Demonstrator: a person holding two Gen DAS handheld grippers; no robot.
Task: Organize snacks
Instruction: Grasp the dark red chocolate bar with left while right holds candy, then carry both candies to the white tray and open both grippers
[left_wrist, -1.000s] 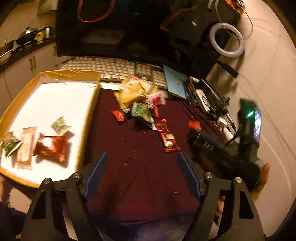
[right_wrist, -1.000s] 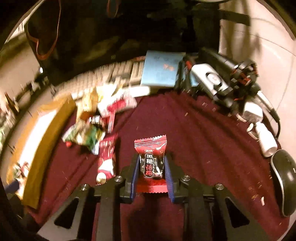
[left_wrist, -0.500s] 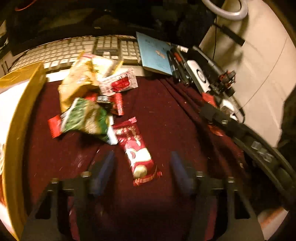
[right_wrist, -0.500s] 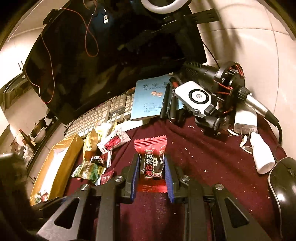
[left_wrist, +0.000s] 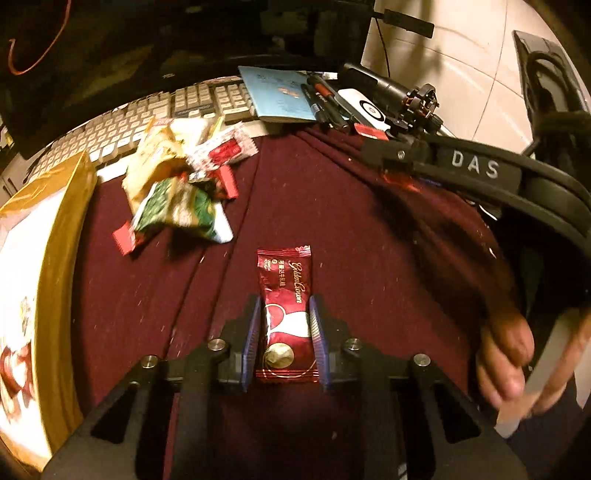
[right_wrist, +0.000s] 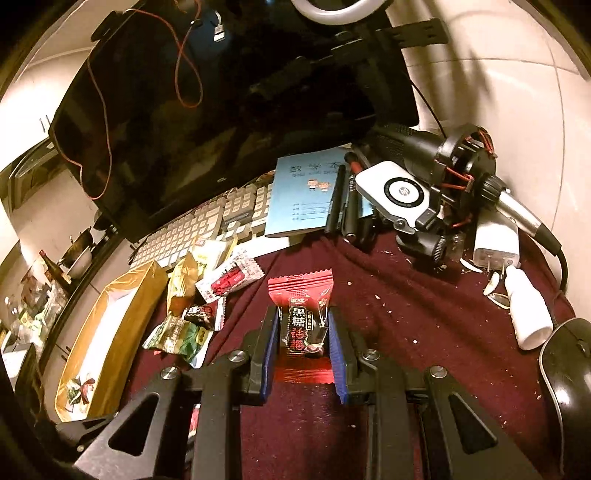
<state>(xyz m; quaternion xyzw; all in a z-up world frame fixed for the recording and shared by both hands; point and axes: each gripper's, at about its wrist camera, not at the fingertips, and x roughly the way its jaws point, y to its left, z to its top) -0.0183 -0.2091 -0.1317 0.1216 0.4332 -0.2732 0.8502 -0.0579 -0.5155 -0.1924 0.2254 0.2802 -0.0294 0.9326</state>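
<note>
A dark red "Golden Crown" snack packet (left_wrist: 286, 273) lies on the maroon cloth (left_wrist: 332, 221). My left gripper (left_wrist: 284, 301) has its blue pads on both long sides of the packet, and the jaws are closing on it. My right gripper (right_wrist: 302, 312) is shut on a red and black candy packet (right_wrist: 301, 291), held just above the cloth (right_wrist: 406, 314). A pile of loose snacks (left_wrist: 173, 195) (right_wrist: 192, 317) sits at the left. Beside the pile stands a gold-rimmed tray (left_wrist: 55, 258) (right_wrist: 122, 317) with a few snacks inside.
A keyboard (right_wrist: 207, 229), a blue notebook (right_wrist: 306, 195), pens (right_wrist: 343, 206) and a dark monitor (right_wrist: 221, 110) line the back. A microphone rig (right_wrist: 443, 177), a white charger (right_wrist: 495, 243), a white bottle (right_wrist: 528, 310) and a black mouse (right_wrist: 569, 369) crowd the right. A hand (left_wrist: 506, 354) shows at right.
The left gripper came down and forward over the red packet, and its wide jaws narrowed onto it. The right gripper kept its candy while its view tilted up toward the monitor.
</note>
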